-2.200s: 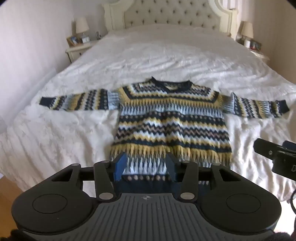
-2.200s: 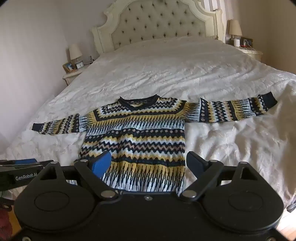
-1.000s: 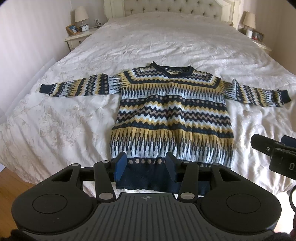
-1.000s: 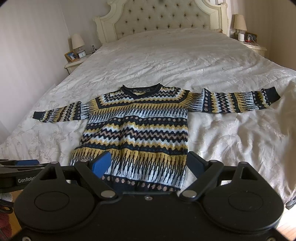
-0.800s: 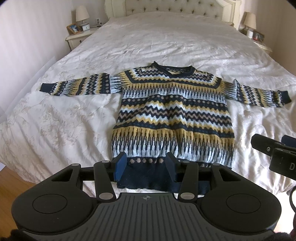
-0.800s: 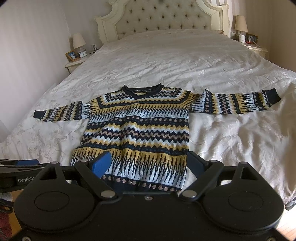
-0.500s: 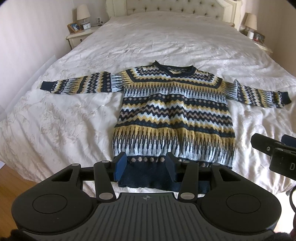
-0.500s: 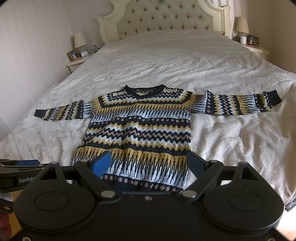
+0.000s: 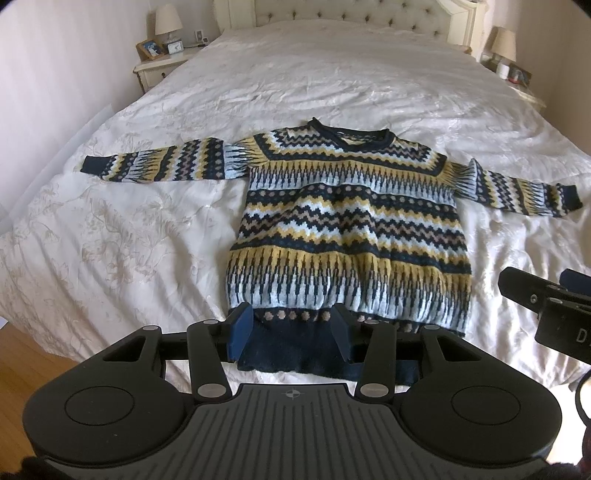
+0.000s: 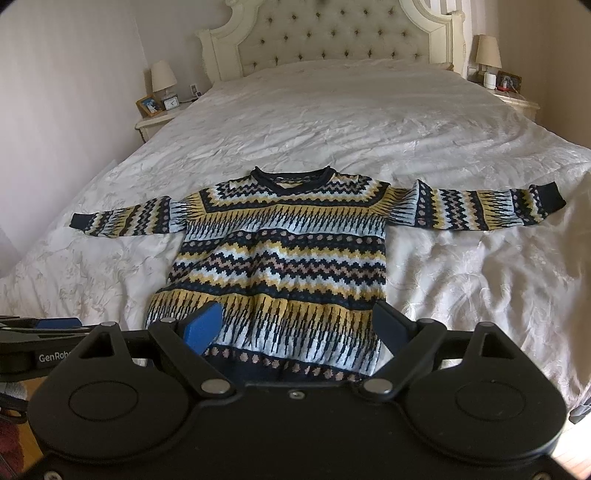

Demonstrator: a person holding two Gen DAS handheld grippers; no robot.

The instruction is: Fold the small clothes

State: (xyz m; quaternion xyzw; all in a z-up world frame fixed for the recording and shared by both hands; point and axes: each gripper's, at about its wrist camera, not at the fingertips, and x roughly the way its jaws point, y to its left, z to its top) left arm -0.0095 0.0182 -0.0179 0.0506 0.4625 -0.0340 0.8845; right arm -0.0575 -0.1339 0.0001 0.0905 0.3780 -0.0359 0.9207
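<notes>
A patterned knit sweater (image 9: 347,229) in navy, yellow and pale blue lies flat and face up on the white bed (image 9: 129,229), sleeves spread to both sides, navy hem toward me. It also shows in the right wrist view (image 10: 280,258). My left gripper (image 9: 291,332) is open and empty, hovering just short of the hem's left part. My right gripper (image 10: 299,325) is open wide and empty, above the hem. The right gripper's side shows at the right edge of the left wrist view (image 9: 546,306).
The bed (image 10: 461,277) has a tufted cream headboard (image 10: 332,33). Nightstands with lamps stand at the left (image 10: 159,118) and right (image 10: 513,96) of the headboard. Wooden floor (image 9: 22,354) shows at the bed's near left edge.
Both grippers have risen and moved slightly forward toward the sweater, so more of its hem shows. The sweater has not moved. Both jaws stay open.
</notes>
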